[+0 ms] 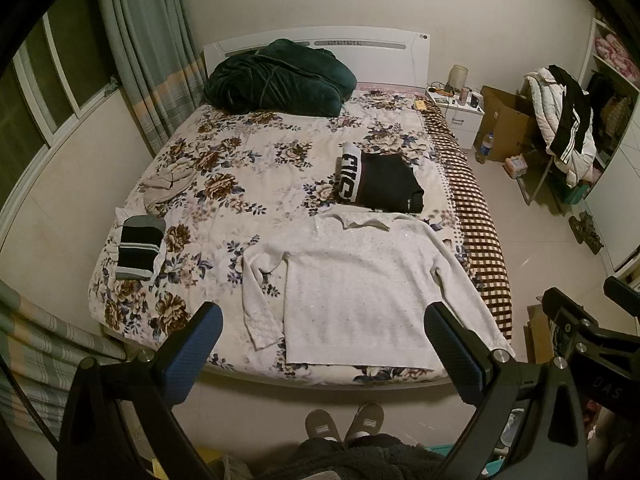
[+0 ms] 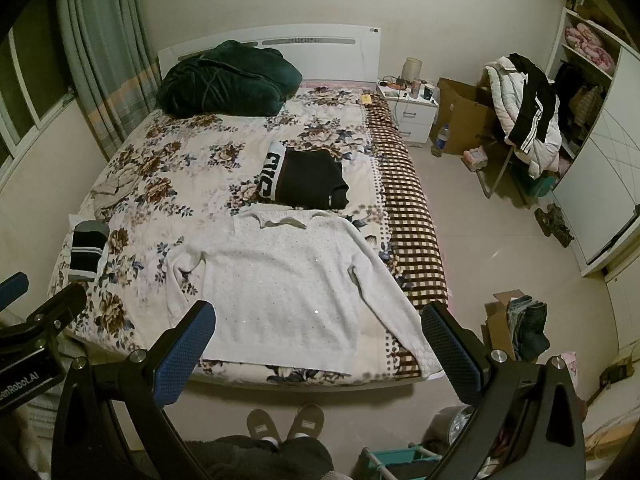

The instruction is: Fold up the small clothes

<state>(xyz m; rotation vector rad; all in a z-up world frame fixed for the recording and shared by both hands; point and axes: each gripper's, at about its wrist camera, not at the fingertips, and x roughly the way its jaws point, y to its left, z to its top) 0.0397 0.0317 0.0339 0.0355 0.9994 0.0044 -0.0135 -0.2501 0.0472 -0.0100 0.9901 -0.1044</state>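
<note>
A white sweater (image 1: 360,288) (image 2: 288,284) lies spread flat at the foot of the floral bed (image 1: 240,160) (image 2: 192,148), neck away from me, both sleeves angled down. Beyond it rests a folded black garment (image 1: 380,184) (image 2: 308,180) with a white lettered band. A folded striped dark piece (image 1: 138,246) (image 2: 86,250) sits at the bed's left edge, and a crumpled beige garment (image 1: 164,184) (image 2: 110,190) lies behind it. My left gripper (image 1: 324,320) hangs open above the sweater's hem. My right gripper (image 2: 318,322) is open too, above the hem, holding nothing.
A dark green blanket (image 1: 276,78) (image 2: 224,80) is piled by the headboard. A white nightstand (image 1: 460,114) (image 2: 412,114), cardboard box (image 1: 504,120) and a clothes-laden chair (image 2: 524,120) stand on the right. A box of jeans (image 2: 520,328) sits on the floor. Slippered feet (image 1: 344,424) stand at the bed's foot.
</note>
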